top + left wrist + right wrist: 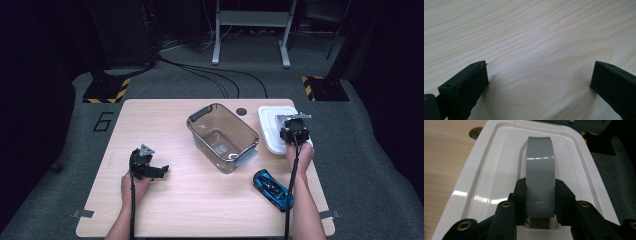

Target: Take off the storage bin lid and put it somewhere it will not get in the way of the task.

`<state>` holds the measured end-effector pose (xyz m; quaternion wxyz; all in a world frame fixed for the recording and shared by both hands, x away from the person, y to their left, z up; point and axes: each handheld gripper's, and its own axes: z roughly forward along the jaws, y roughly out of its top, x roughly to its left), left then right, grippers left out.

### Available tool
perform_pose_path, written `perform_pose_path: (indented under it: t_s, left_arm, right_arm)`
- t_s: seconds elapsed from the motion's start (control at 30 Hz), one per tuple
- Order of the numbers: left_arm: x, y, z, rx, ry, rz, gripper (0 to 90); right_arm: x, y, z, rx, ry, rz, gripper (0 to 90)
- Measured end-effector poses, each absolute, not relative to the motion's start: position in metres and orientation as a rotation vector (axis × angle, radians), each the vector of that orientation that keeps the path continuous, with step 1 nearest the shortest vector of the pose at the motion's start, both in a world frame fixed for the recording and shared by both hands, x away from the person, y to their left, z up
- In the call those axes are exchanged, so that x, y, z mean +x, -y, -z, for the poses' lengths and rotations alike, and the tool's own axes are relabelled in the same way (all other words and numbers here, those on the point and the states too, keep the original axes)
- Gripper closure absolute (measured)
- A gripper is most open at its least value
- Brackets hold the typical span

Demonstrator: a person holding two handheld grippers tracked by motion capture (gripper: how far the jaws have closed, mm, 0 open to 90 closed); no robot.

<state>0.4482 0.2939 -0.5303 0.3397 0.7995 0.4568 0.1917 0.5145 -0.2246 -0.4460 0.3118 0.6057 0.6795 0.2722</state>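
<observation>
— Right claw (540, 195) is clamped on the grey handle (540, 177) of the white lid (486, 180), which lies flat at the table's far right corner.

— Good place to hold?

— I'd say so: the lid looks light, stiff and glossy (likely slippery at the rim), so the handle is safest.

— And the left claw (161, 170)?

— Wide open, holding nothing, low over bare wood.

— Surroundings?

— Pale wooden table (165, 200) with a clear bin (223, 137) mid-table and a blue car (272, 189); grey floor, dark room.
</observation>
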Motion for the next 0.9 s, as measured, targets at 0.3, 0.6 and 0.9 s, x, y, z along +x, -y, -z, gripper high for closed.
perform_pose_path:
  t_s: [0.3,0.6,0.9]
  left_arm:
    - [0.448,-0.294,0.530,2.080,-1.187,-0.502,1.1]
    - [0.448,-0.294,0.530,2.080,-1.187,-0.502,1.1]
    - [0.448,-0.294,0.530,2.080,-1.187,-0.502,1.1]
  right_arm:
    - [0.517,0.230,0.477,1.660,-1.810,-0.700,67.1]
    - [0.517,0.226,0.495,1.705,-1.836,-0.675,66.8]
    - [0.518,0.229,0.497,1.717,-1.886,-0.692,63.1]
